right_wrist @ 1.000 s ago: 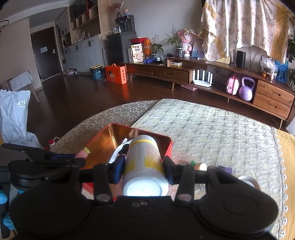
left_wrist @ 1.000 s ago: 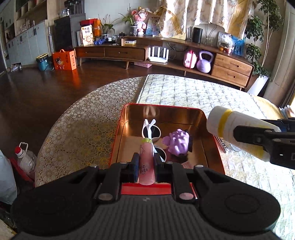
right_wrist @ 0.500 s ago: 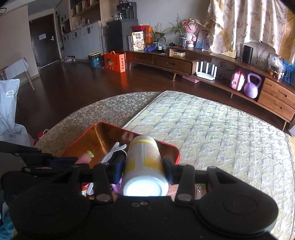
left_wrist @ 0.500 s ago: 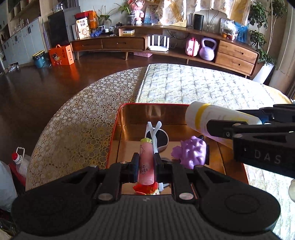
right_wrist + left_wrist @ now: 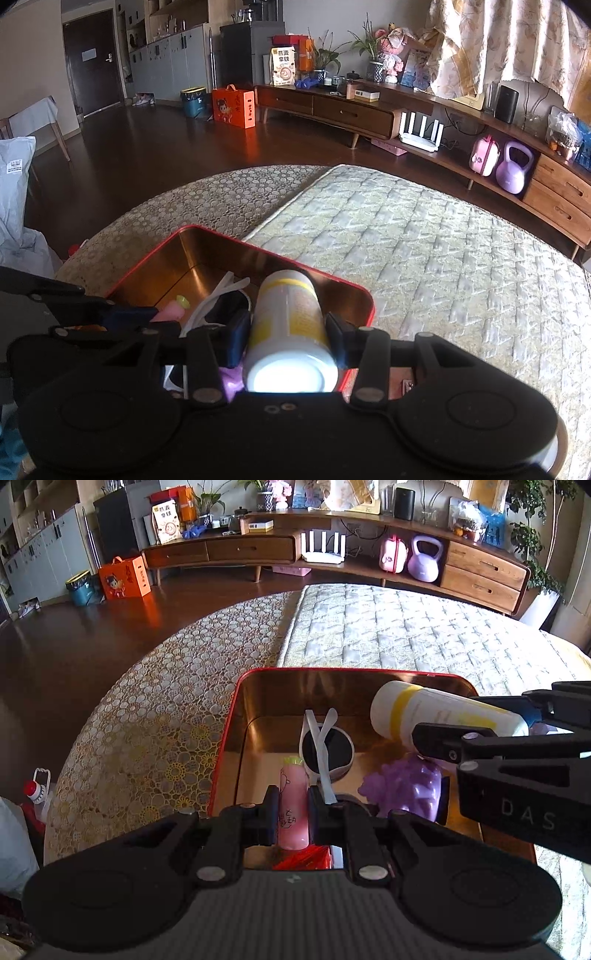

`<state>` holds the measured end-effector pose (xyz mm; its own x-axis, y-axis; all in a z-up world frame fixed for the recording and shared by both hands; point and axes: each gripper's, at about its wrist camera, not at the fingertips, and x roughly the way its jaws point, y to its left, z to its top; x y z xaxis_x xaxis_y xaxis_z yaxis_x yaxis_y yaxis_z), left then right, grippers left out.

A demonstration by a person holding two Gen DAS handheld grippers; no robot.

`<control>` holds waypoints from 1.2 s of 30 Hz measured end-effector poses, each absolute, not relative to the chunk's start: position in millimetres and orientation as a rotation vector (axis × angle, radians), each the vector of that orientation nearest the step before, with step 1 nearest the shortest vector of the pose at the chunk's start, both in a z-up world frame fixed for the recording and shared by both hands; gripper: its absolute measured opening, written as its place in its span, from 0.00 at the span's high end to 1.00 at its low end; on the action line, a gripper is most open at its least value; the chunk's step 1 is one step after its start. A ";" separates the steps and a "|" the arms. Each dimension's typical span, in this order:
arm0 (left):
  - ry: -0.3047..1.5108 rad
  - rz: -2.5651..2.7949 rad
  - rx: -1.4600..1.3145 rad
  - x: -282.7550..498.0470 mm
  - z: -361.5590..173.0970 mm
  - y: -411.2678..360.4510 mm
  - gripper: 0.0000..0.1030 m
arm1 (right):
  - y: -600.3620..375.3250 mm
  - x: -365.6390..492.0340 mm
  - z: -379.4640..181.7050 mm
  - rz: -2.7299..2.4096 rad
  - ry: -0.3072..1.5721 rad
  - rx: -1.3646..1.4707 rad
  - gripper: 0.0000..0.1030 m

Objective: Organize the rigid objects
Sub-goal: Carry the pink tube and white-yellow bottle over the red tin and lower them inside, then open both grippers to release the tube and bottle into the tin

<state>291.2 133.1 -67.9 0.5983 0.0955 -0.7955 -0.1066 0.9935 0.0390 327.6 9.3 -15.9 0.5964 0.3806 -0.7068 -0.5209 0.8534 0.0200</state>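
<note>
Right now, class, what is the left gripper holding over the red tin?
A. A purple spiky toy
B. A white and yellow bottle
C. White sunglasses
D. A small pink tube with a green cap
D: in the left wrist view the left gripper is shut on the pink tube above the red tin, while the right gripper holds the white and yellow bottle.

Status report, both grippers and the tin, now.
Left gripper shut on pink tube. Right gripper shut on white bottle. Both over red tin. Sunglasses, purple toy inside.
</note>
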 end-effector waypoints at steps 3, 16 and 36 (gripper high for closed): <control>0.934 0.121 -0.024 292.4 -71.8 134.7 0.85 | 6.3 328.5 -20.4 0.516 0.787 -0.191 0.57; 0.945 0.150 0.007 289.3 -73.4 127.1 0.85 | 1.1 319.2 -14.5 0.525 0.793 -0.160 0.47; 0.923 0.140 -0.038 257.1 -52.5 117.4 0.82 | -21.3 286.2 8.8 0.551 0.756 -0.145 0.38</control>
